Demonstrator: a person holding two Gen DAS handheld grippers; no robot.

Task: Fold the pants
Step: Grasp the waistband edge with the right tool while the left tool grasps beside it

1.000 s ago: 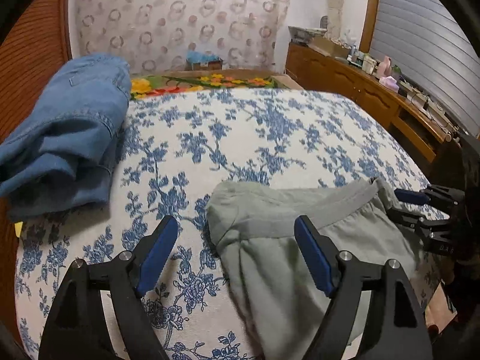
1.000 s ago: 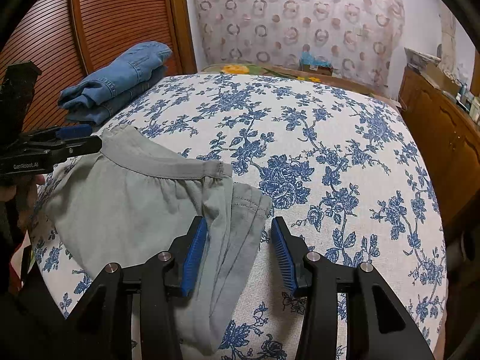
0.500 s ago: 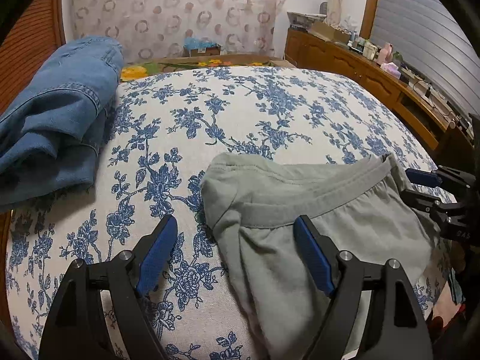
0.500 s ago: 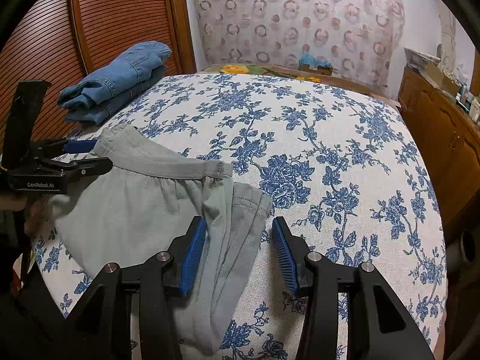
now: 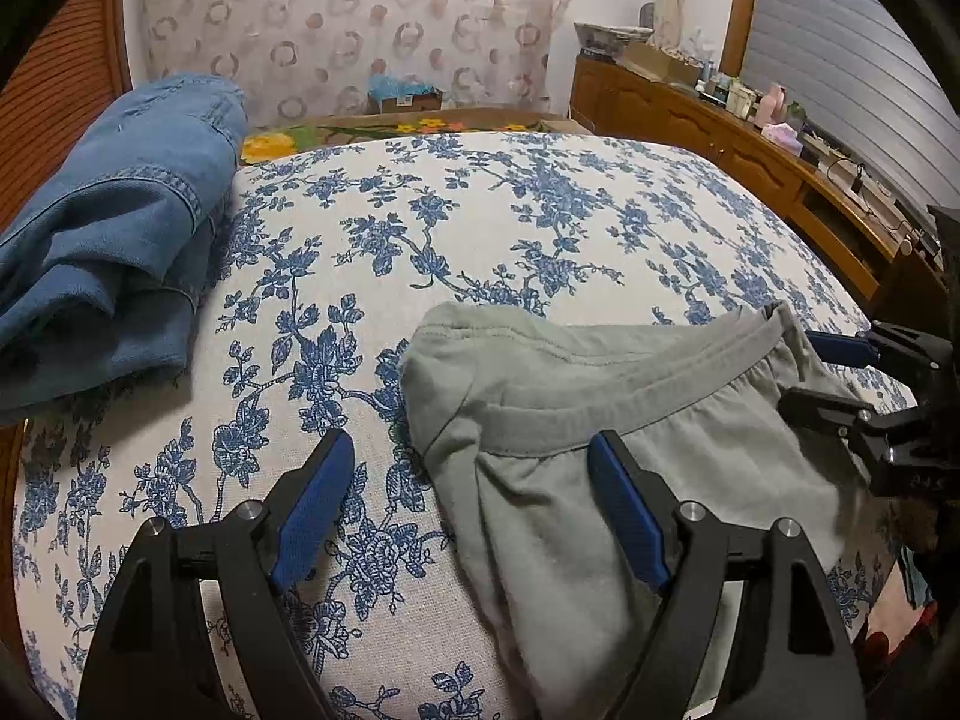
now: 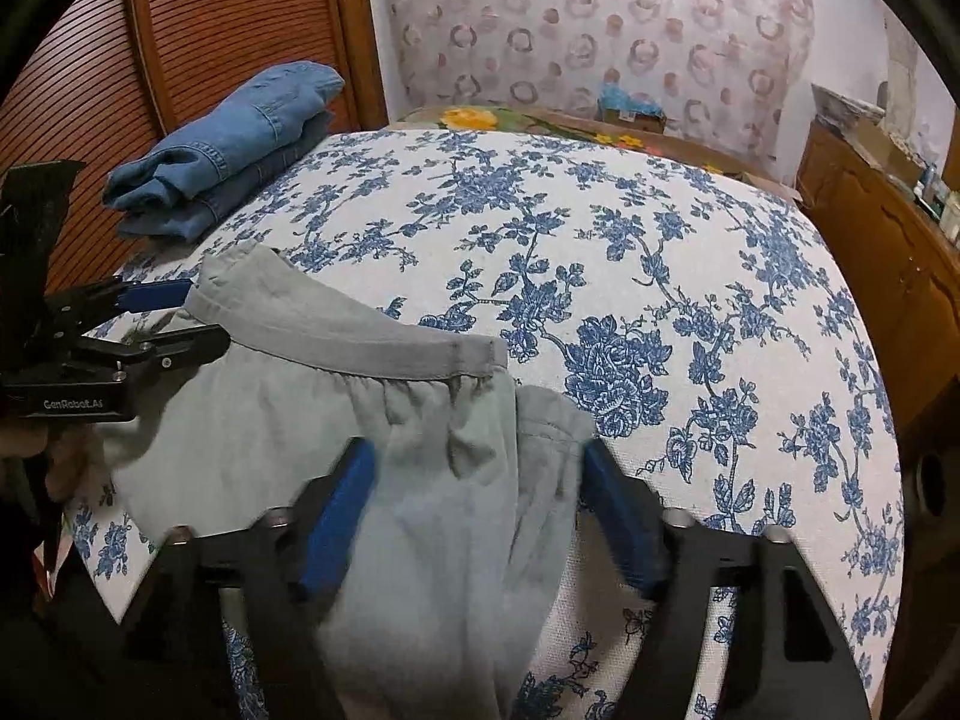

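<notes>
Grey-green pants (image 5: pixel 600 438) lie bunched near the front edge of the flowered bed, waistband toward the far side; they also show in the right wrist view (image 6: pixel 372 408). My left gripper (image 5: pixel 468 468) is open, its jaws astride the pants' near corner, one finger over the cloth and one over bare bedspread. My right gripper (image 6: pixel 477 468) is open and straddles the pants' folded edge. Each gripper shows in the other's view, open beside the waistband end: the right gripper (image 5: pixel 804 372) and the left gripper (image 6: pixel 192 318).
Folded blue jeans (image 5: pixel 114 240) sit at the bed's far left by a slatted wooden door (image 6: pixel 198 48). The blue-flowered bedspread (image 6: pixel 660 276) stretches ahead. A wooden dresser (image 5: pixel 750 150) with clutter runs along the right wall.
Both grippers have moved forward over the pants. The right gripper's jaws have opened wider around the folded edge. The left gripper has dropped closer to the waistband corner.
</notes>
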